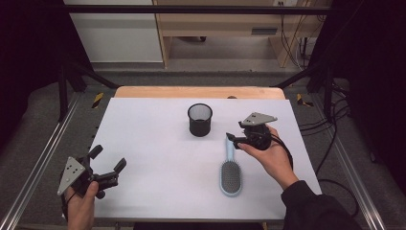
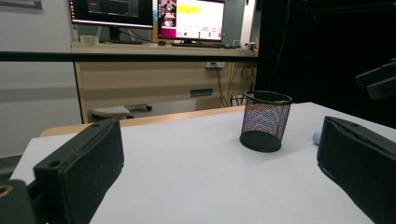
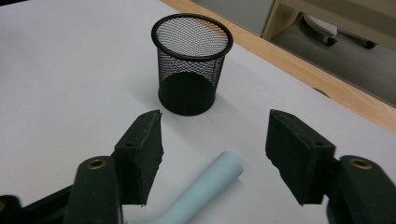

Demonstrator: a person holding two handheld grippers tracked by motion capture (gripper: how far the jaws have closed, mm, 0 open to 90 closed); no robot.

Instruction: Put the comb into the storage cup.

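The right gripper [image 3: 215, 154] hovers over the handle tip of the pale blue plastic hairbrush [image 1: 231, 168], fingers [image 3: 140, 154] partly open either side of it, not gripping. The brush lies flat on the white tabletop [image 1: 158, 143], just beside the black wire-mesh cup [image 1: 199, 120], so lifting and potting it likely remain. The left gripper [image 1: 107, 167] waits near the front edge, fingers wide and empty.

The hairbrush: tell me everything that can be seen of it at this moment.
The hairbrush is pale blue and looks like plastic, with an oval head holding a grey pad of bristles that faces up. It lies flat on the white table, handle pointing away toward the black mesh cup, which stands apart from it. The right tongs stand open astride the round handle tip without touching it.
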